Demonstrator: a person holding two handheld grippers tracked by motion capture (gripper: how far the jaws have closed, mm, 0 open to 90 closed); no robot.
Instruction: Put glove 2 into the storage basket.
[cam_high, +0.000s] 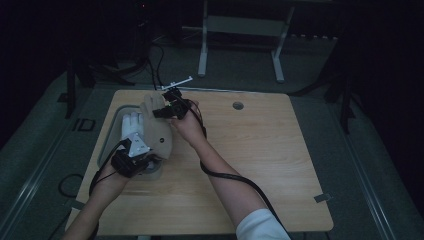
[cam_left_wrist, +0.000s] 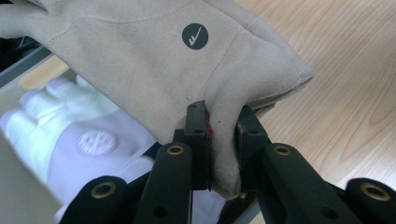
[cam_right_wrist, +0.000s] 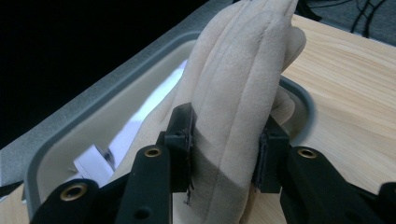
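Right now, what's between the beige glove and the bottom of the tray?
A white glove lies in the tray, under the beige glove that both tongs hold. The left gripper view shows it best; the high view shows it too.

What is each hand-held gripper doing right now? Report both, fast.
Left hand-held gripper: closed on the cuff edge of the beige glove.
Right hand-held gripper: closed on the beige glove's fingers.

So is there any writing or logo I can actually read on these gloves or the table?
No words are readable.
Beige glove: a dark round sign with a white double check mark, no letters.
White glove: a round emblem, too blurred to read.
Floor left of the table: faint marks like "ID", unsure.
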